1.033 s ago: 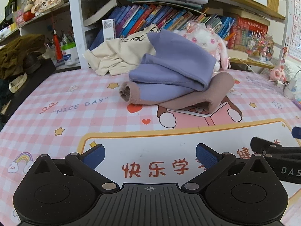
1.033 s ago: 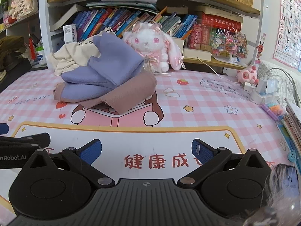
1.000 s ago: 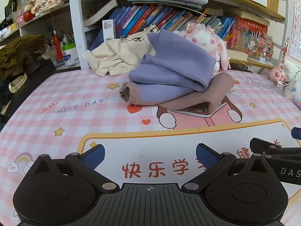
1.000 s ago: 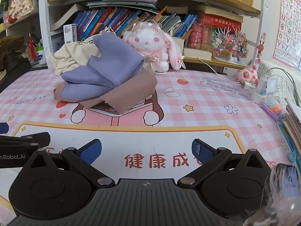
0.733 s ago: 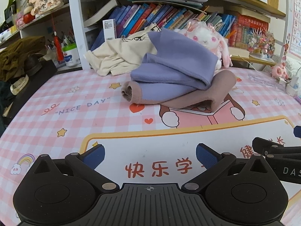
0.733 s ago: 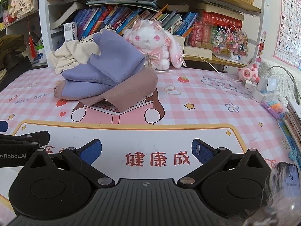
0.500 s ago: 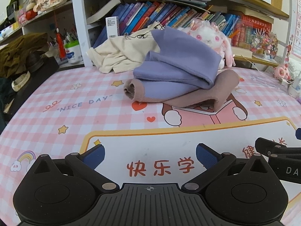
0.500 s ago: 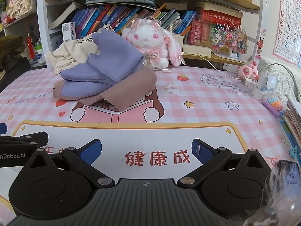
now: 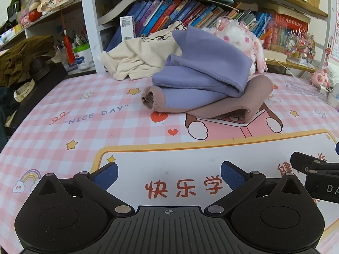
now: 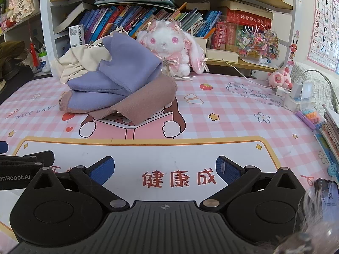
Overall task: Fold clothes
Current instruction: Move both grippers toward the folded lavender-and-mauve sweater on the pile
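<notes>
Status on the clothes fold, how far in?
Barely started. Done: nothing; the purple-and-mauve garment lies bunched on the pink mat, the cream garment crumpled behind it. In hand: nothing; left tool and right tool are open, short of the pile. Left: all folding.

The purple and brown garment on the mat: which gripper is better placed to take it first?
Probably the left gripper: the purple and brown garment lies almost straight ahead of its open fingers. From the right gripper, equally open, it sits off to the left.

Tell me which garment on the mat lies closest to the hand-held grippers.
The purple fleece garment with mauve-brown trim, crumpled mid-mat. The cream garment lies behind it, against the bookshelf.
</notes>
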Available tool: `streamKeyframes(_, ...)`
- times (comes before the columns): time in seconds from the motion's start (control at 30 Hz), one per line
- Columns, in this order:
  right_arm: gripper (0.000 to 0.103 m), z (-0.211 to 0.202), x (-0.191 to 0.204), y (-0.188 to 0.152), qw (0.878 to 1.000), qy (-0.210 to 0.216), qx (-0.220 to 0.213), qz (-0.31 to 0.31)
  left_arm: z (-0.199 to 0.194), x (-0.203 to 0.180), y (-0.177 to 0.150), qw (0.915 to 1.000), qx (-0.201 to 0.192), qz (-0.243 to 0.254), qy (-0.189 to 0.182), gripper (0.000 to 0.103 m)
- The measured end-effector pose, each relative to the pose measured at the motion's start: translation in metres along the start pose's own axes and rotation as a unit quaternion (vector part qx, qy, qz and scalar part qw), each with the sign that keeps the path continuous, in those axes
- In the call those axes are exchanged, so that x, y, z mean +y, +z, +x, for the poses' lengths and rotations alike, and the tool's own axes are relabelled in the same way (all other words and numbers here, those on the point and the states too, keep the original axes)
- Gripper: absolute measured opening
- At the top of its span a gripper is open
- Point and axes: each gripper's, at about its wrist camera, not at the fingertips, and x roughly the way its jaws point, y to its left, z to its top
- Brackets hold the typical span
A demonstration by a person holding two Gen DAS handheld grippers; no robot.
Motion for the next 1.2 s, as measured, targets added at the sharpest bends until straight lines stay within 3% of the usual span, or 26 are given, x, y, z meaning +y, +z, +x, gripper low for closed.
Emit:
streamKeyframes(0.57, 0.103, 0.014, 0.001, 0.005, 1.0, 0.001, 0.007, 0.001, 0.009, -0.002, 0.005, 0.9998, -0.002, 0.014, 0.012, 0.103)
streamKeyframes(0.7, 0.103, 0.016, 0.002, 0.006, 1.0, 0.003, 0.01, 0.004, 0.015, -0.002, 0.006, 0.9993, 0.012, 0.016, 0.03, 0.103)
streamKeyframes(1.0, 0.103, 0.018, 0.008, 0.006, 1.0, 0.003, 0.019, 0.013, 0.013, 0.003, 0.004, 0.9997, 0.013, 0.02, -0.01, 0.103)
streamKeyframes(1.2, 0.103, 0.012, 0.018, 0.006, 1.0, 0.004, 0.012, 0.007, 0.009, 0.004, 0.005, 0.9985, 0.013, 0.053, -0.008, 0.103)
